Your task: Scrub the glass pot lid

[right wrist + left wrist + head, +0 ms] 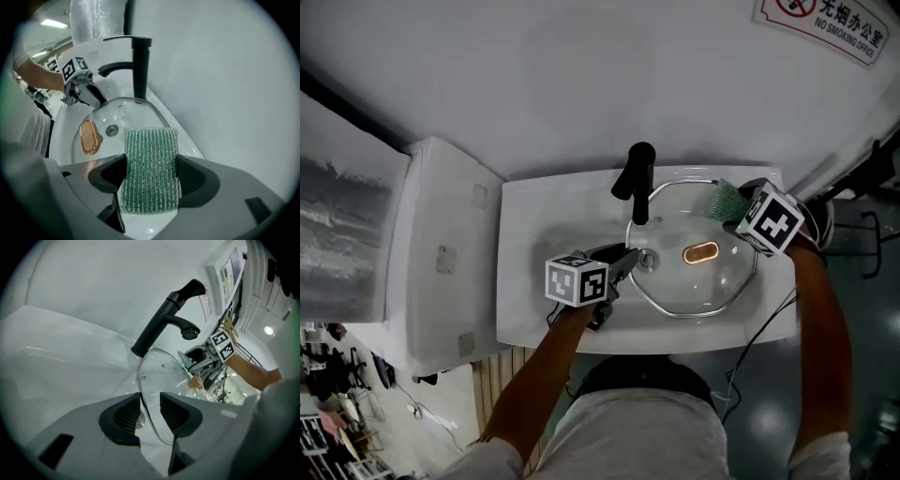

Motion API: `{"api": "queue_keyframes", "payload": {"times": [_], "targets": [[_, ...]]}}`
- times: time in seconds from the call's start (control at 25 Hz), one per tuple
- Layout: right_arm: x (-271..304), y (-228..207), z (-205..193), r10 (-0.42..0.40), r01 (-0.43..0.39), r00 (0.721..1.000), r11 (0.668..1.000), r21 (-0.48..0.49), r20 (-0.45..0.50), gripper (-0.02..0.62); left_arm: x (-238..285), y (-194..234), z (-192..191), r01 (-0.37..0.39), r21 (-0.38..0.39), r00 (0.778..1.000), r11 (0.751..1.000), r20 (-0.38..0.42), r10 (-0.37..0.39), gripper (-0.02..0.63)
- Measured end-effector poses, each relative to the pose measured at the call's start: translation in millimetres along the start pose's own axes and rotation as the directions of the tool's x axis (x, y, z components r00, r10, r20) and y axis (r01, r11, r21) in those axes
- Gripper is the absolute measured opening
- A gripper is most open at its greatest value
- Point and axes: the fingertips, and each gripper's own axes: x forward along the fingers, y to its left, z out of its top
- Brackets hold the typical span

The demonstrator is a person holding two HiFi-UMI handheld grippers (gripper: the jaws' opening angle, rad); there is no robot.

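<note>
The glass pot lid with an amber handle lies over the white sink basin. My left gripper is at the lid's left edge. In the left gripper view the lid's metal rim runs between the two pads, and the left gripper is shut on it. My right gripper hovers at the lid's far right edge, shut on a green scrub pad that sticks out past its jaws. The lid and its handle show beyond the pad.
A black faucet stands at the back of the sink, its spout over the lid's far left part. The drain shows through the glass. A white wall rises behind the sink, and a white cabinet stands to the left.
</note>
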Motion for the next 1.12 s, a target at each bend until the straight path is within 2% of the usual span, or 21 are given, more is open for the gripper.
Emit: {"api": "queue_keyframes", "payload": {"times": [0.2,0.32,0.4,0.52,0.72,0.92,1.12], "targets": [[-15,-6,-23,-0.111,0.104,0.993,0.982,0.159,0.041,0.331,0,0,0,-0.001,0.002,1.0,1.0,0.0,0.001,0.137],[-40,9,-10,-0.186,0.158,0.975,0.966,0.203,0.125,0.331,0,-1,0,-0.004,0.002,1.0,1.0,0.0,0.004,0.135],[-58,30,5,-0.207,0.168,0.96,0.965,0.202,0.188,0.331,0,0,0,-0.006,0.001,1.0,1.0,-0.001,0.006,0.133],[-74,68,27,-0.2,0.163,0.948,0.973,0.16,0.249,0.331,-1,0,0,-0.008,-0.001,1.0,1.0,0.001,0.008,0.13],[-76,130,61,-0.156,0.147,0.944,0.988,0.053,0.291,0.331,-1,1,0,-0.01,-0.007,1.0,1.0,0.004,0.01,0.127],[-49,182,77,-0.102,0.122,0.958,0.991,-0.06,0.267,0.331,-1,0,0,-0.011,-0.013,1.0,1.0,0.007,0.011,0.124],[-13,205,76,-0.103,0.141,0.973,0.973,-0.181,0.205,0.331,-1,1,1,-0.014,-0.017,1.0,1.0,0.009,0.014,0.121]]}}
